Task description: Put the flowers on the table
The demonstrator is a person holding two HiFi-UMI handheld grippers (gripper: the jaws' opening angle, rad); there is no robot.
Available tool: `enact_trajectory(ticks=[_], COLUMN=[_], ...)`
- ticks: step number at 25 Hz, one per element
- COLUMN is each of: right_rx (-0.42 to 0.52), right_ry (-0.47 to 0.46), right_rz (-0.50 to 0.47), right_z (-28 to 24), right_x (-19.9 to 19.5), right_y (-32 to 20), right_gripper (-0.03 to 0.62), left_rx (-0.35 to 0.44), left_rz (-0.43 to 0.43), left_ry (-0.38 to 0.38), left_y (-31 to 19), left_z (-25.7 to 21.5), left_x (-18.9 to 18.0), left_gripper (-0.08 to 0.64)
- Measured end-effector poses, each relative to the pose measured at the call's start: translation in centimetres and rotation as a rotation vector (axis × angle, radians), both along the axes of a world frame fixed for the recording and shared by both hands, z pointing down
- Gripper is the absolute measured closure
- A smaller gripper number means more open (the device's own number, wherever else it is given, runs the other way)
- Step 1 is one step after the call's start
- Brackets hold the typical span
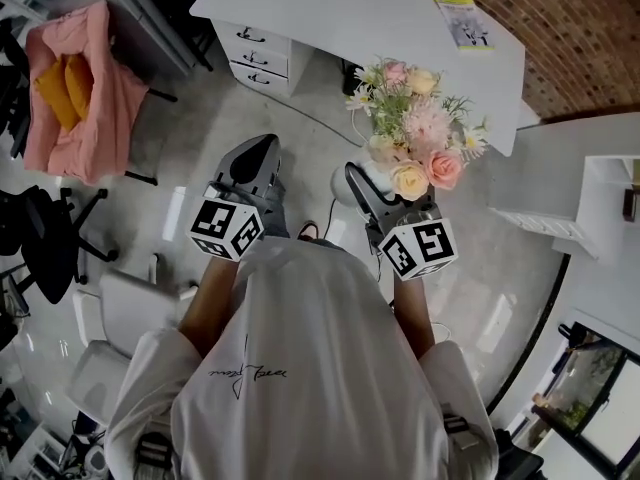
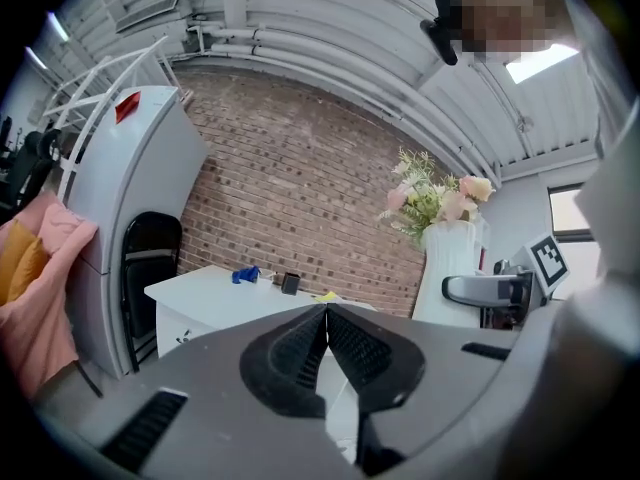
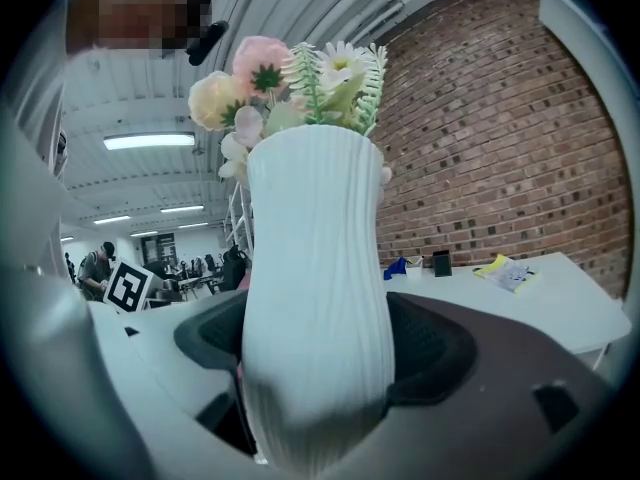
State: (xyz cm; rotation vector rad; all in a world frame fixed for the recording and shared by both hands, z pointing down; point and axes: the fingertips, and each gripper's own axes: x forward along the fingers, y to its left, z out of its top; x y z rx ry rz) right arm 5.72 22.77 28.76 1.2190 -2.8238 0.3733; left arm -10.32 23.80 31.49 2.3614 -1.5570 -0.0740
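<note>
A white ribbed vase [image 3: 315, 288] of pink, cream and white flowers [image 1: 415, 133] is pinched at its lower body between the right gripper's [image 3: 318, 363] dark padded jaws, which is shown only in the right gripper view. In the head view the bouquet is held above the floor, short of the white table [image 1: 330, 13]. The left gripper's [image 2: 326, 340] jaws are seen pressed together on nothing.

The flowers [image 1: 415, 128] stand in a vase [image 3: 315, 298] between the right hand-held gripper's [image 1: 372, 183] jaws. The left hand-held gripper [image 1: 258, 153] is beside it and the worktop [image 1: 350, 13] lies ahead.
</note>
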Motion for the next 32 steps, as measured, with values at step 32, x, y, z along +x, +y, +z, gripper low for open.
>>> enact_trajectory(ticks=[32], right_rx=[0.043], right_ry=[0.025], right_rz=[0.171], right_z=[-2.5], right_x=[-13.9], right_y=[-23.1], right_gripper=[0.176], left_rx=[0.047], left_rz=[0.183], left_ry=[0.024], left_y=[-26.4], left_z=[-1.5], left_x=[-12.8], left_gripper=[0.554])
